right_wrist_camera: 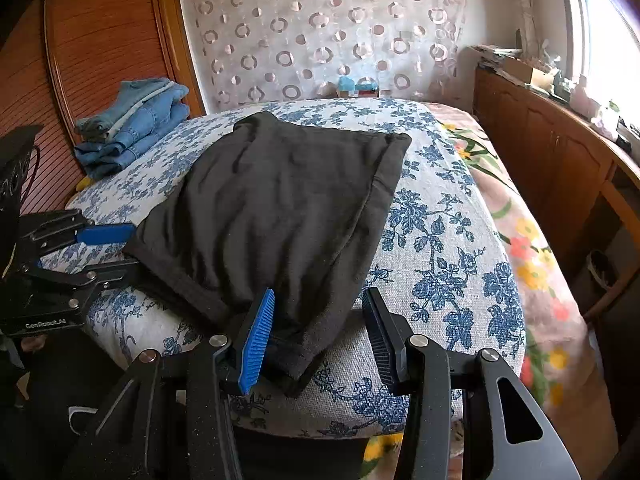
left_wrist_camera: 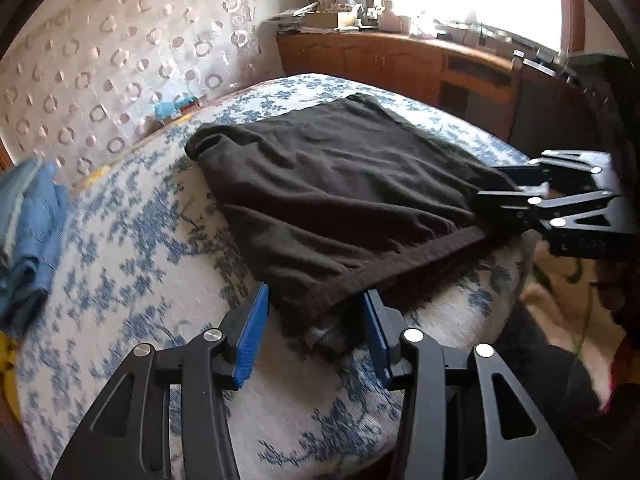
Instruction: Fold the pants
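**A:** What's the room like from where you sit?

**B:** A bedroom. I see a bed [right_wrist_camera: 448,240] with a white cover printed in blue flowers, a curtain with ring patterns behind it, a wooden cabinet [right_wrist_camera: 560,160] under a bright window, and a wooden wardrobe on the other side. I'll place everything from the bed.

**A:** Start at the claws, then.

**B:** My left gripper [left_wrist_camera: 316,334] sits at the near edge of the bed. Its blue pads stand apart, and a corner of the pants' [left_wrist_camera: 332,184] hem lies in the gap. I see the fabric close against the right-hand pad [left_wrist_camera: 374,332], while the other pad is clear of it, so I call it released, not clenched. My right gripper [right_wrist_camera: 318,334] is also at the near edge, at the other corner. Its jaws stand apart too; the cloth brushes the left pad [right_wrist_camera: 258,340] and the opposite pad sits over bare cover. Not grasping, as far as I can see.

**A:** And the pants themselves?

**B:** Dark brown, lying flat across the middle of the bed, folded into a broad panel that widens toward the far side. The hem band runs along the near edge between my two grippers. Some wrinkles cross the top.

**A:** Anything further out?

**B:** A pile of folded jeans [right_wrist_camera: 132,120] at the bed's far corner beside the wardrobe, well apart from the pants. A flowered blanket [right_wrist_camera: 532,264] hangs on the bed's window side.
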Demonstrator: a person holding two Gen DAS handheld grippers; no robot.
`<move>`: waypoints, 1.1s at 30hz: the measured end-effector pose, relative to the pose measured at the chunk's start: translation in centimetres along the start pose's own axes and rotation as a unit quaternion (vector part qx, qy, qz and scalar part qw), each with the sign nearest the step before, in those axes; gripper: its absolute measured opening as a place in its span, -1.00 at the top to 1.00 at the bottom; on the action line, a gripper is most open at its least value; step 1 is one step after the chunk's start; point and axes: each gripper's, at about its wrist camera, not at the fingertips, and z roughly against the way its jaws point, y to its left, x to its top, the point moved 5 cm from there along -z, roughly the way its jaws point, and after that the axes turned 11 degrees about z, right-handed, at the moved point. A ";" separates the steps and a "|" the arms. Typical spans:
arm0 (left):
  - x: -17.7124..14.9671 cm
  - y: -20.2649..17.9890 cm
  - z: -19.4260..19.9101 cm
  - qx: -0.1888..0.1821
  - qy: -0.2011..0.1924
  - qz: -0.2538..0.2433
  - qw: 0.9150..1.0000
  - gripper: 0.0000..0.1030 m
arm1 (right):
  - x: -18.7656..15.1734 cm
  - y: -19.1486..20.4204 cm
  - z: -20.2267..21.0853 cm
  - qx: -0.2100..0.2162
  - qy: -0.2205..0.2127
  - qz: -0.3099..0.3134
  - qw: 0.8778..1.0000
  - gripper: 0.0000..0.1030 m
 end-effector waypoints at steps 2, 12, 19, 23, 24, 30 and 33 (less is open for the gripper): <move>0.3 -0.2 0.0 0.012 -0.005 -0.009 1.000 0.10 | -0.1 0.0 0.0 0.000 -0.001 0.000 1.000 0.08; 0.3 0.1 3.3 -0.013 -0.062 0.020 0.998 0.93 | -0.4 0.5 -0.1 -0.017 -0.005 0.015 1.000 0.08; -1.6 0.2 4.1 -0.025 -0.052 0.027 0.998 0.95 | -0.5 0.3 -0.1 -0.016 -0.006 0.014 1.000 0.07; -2.5 0.5 3.4 -0.029 -0.036 0.031 0.998 0.94 | -0.5 0.2 -0.2 -0.016 -0.006 0.016 1.000 0.07; -2.6 0.5 3.3 -0.031 -0.034 0.034 0.998 0.94 | -0.5 0.2 -0.2 -0.016 -0.007 0.016 1.000 0.07; -2.8 0.5 3.5 -0.032 -0.033 0.029 0.999 0.87 | -0.5 0.2 -0.2 -0.018 -0.006 0.018 1.000 0.07; -3.1 0.5 3.7 -0.033 -0.036 0.023 0.999 0.45 | -0.5 0.2 -0.2 -0.018 -0.006 0.019 1.000 0.07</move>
